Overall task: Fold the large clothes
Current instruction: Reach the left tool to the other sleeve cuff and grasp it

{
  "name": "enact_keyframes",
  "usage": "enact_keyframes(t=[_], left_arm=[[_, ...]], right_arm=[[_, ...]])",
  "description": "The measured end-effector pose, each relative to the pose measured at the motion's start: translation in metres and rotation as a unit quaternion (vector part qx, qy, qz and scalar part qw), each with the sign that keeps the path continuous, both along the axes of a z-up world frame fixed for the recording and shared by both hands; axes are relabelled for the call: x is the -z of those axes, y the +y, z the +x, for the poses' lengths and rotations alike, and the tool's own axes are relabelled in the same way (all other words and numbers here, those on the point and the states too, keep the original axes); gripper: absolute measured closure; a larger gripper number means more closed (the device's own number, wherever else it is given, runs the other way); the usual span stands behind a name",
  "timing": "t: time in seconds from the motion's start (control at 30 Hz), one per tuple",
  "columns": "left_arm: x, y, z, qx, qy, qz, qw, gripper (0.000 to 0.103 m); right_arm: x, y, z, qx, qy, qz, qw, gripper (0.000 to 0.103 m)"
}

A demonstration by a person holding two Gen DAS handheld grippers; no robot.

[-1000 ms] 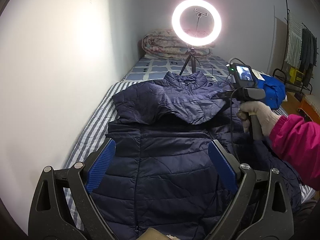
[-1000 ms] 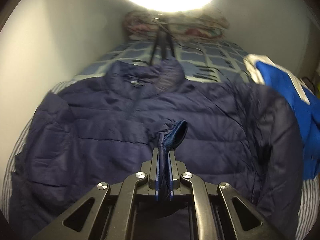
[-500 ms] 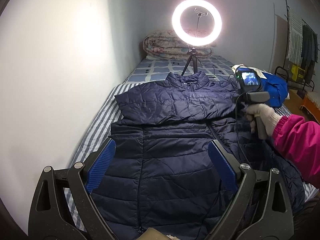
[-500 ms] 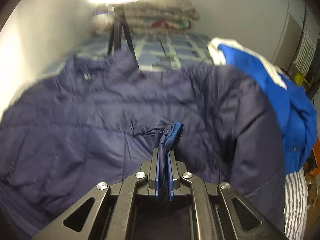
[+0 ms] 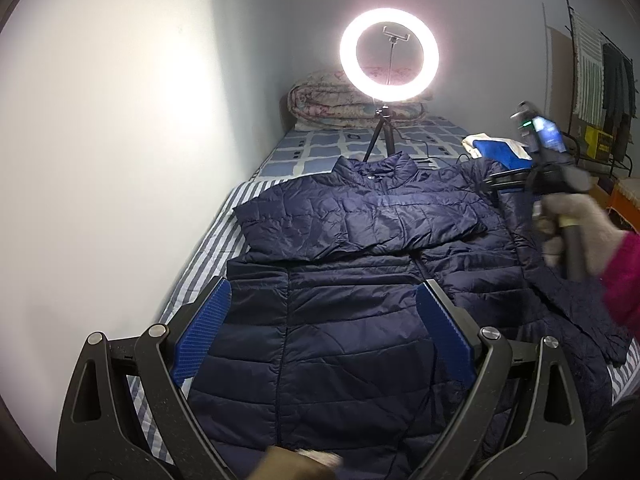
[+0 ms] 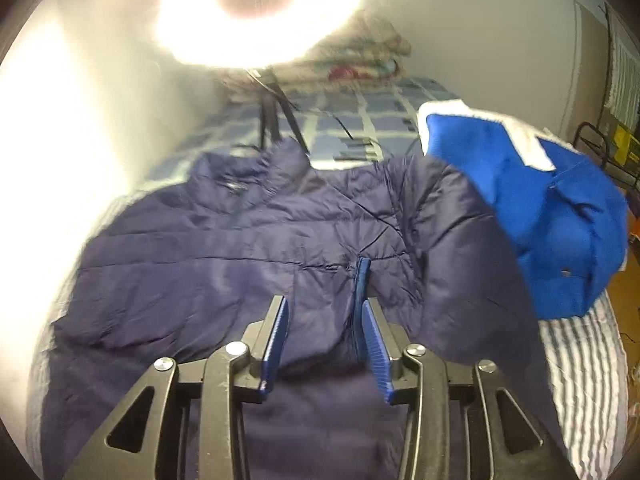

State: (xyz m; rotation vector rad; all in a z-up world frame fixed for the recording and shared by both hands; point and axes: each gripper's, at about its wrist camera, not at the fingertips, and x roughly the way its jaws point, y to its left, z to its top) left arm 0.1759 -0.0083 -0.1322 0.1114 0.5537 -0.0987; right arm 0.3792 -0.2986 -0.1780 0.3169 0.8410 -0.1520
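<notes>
Navy quilted jacket (image 5: 340, 320) lies front-up on the bed, one sleeve folded across.

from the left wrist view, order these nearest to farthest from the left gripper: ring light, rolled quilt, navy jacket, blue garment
1. navy jacket: spread on the bed right under the left gripper.
2. blue garment: off to the right, beyond the jacket's shoulder.
3. ring light: on its tripod past the collar.
4. rolled quilt: against the far wall, behind the light.

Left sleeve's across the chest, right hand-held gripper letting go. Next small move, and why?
Probably back the right hand-held gripper off and reach for the other sleeve. Its jaws are opening, with a fold of the navy jacket by one pad. The folded sleeve lies flat across the chest; the other one spreads out at the side. The left hand-held gripper is open, holding nothing.
</notes>
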Motion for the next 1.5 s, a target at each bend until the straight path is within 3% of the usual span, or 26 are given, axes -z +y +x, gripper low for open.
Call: enact_keyframes(t=[0.13,0.3,0.37,0.47,0.67,0.73,0.8,0.9,1.0,1.07,1.17,1.27,1.5], left_arm=[[-0.002,-0.011,-0.009,0.012,-0.016,0.011,0.9997,0.007],[-0.001,-0.028,-0.018,0.050,-0.026,0.010,0.9983,0.007],[0.002,-0.034,-0.018,0.072,-0.015,-0.006,0.9973,0.008],[0.012,-0.048,-0.017,0.107,0.025,-0.026,0.9936,0.020],[0.024,-0.096,-0.033,0.185,0.055,-0.022,0.9809,0.029],[0.029,-0.116,-0.043,0.218,0.064,-0.020,0.9736,0.038],[0.033,-0.131,-0.048,0.240,0.083,-0.025,0.9670,0.049],[0.043,-0.160,-0.058,0.273,0.108,-0.032,0.9555,0.050],[0.049,-0.193,-0.073,0.314,0.117,-0.015,0.9421,0.049],[0.052,-0.217,-0.082,0.342,0.125,-0.007,0.9314,0.039],[0.058,-0.256,-0.092,0.388,0.137,-0.005,0.9116,0.038],[0.071,-0.295,-0.095,0.411,0.154,0.010,0.8983,0.038],[0.102,-0.368,-0.081,0.439,0.237,0.007,0.8667,0.044]], right_arm=[[-0.034,-0.001,-0.060,-0.009,-0.028,0.012,0.999,0.051],[-0.061,-0.004,-0.137,-0.002,-0.046,0.010,0.999,0.048],[-0.064,-0.007,-0.169,0.013,-0.049,0.008,0.999,0.048],[-0.064,-0.011,-0.208,0.032,-0.045,0.005,0.998,0.048],[-0.063,-0.024,-0.283,0.057,-0.023,-0.026,0.998,0.047],[-0.063,-0.032,-0.305,0.071,-0.013,-0.042,0.996,0.040],[-0.062,-0.042,-0.323,0.091,-0.008,-0.052,0.995,0.039],[-0.060,-0.061,-0.347,0.118,-0.006,-0.063,0.991,0.039],[-0.055,-0.078,-0.362,0.141,0.007,-0.073,0.987,0.038],[-0.057,-0.091,-0.371,0.154,0.007,-0.071,0.986,0.037],[-0.063,-0.106,-0.385,0.178,-0.003,-0.074,0.981,0.030],[-0.069,-0.119,-0.395,0.187,-0.018,-0.047,0.981,0.030],[-0.075,-0.121,-0.410,0.185,-0.027,-0.062,0.981,0.030]])
